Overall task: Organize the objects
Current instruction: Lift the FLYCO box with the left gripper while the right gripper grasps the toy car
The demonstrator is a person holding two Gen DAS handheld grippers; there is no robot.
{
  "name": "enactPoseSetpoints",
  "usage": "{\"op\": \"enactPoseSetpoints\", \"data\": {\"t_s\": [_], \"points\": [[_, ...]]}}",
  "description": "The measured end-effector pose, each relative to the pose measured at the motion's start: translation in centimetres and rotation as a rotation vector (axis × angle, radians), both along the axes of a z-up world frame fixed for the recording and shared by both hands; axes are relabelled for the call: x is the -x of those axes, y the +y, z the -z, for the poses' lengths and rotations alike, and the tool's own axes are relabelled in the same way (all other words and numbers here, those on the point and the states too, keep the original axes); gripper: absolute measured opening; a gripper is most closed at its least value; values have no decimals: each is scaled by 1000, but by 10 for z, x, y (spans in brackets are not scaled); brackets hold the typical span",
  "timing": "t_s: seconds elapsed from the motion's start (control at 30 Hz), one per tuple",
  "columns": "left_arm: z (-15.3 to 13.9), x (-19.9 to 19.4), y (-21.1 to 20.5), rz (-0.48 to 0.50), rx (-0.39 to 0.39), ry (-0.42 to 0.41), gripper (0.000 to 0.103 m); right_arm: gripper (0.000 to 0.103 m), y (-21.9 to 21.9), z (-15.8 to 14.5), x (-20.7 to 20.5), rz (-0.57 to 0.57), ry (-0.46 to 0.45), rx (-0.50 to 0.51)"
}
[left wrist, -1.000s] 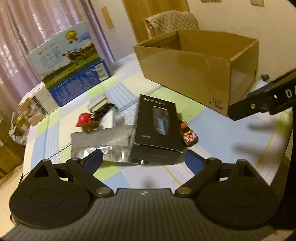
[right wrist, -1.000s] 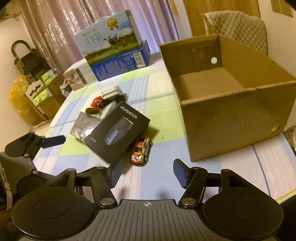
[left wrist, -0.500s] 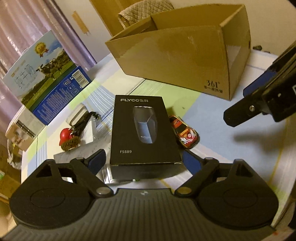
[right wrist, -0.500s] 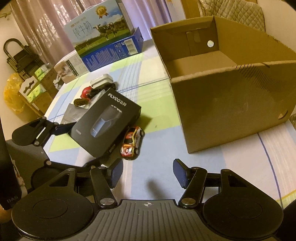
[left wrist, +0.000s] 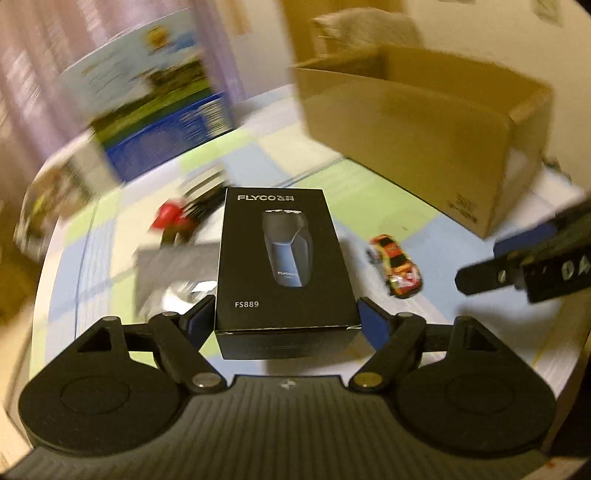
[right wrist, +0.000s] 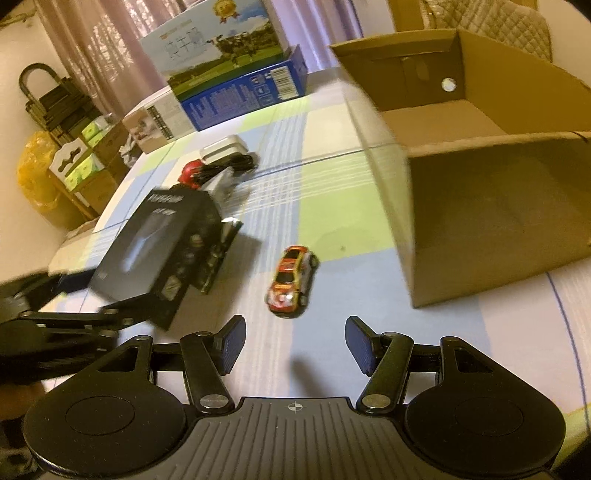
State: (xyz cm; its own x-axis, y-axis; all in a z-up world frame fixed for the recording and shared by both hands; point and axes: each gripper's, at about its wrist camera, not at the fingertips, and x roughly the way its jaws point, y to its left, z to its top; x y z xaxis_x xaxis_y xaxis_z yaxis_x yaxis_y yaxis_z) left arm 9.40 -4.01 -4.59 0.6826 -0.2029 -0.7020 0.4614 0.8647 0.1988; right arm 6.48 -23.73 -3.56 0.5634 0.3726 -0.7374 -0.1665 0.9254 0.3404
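Left tool [left wrist: 286,319] grips black box [left wrist: 282,258] marked FLYCO FS889.

A black shaver box [left wrist: 284,258] printed FLYCO FS889 is sitting face up, tilted, left of the open cardboard box [right wrist: 491,192]. An orange toy car [right wrist: 291,282] is lying between them.

A home, a lived-in room: pink curtains [right wrist: 92,48] at upper left, a quilted chair [right wrist: 491,22] at upper right, a checked-cloth counter [right wrist: 332,206].
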Motion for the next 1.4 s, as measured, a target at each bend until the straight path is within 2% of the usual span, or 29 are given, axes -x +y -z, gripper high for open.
{"op": "enactPoseSetpoints", "data": {"t_s": [0.13,0.27,0.5,0.6,0.77,0.87,1.13,1.4], "points": [[-10,7,38,-165,165,92,78,58,13,2,-8,-17,-11,6],[-14,10,58,-236,236,144,78,57,27,5,-22,-24,-38,40],[-14,9,65,-247,251,167,79,53,41,25,-51,-34,-13,81],[-14,10,68,-241,273,160,83,51,46,30,-56,-49,-19,115],[-13,6,73,-250,267,152,83,48,59,34,-58,-91,-54,194],[-12,2,74,-258,256,146,83,30,65,36,-55,-163,-87,237],[-1,-7,67,-236,220,175,83,27,61,37,-46,-213,-102,261],[13,-13,57,-208,161,228,83,27,59,36,-49,-201,-88,247]]}}
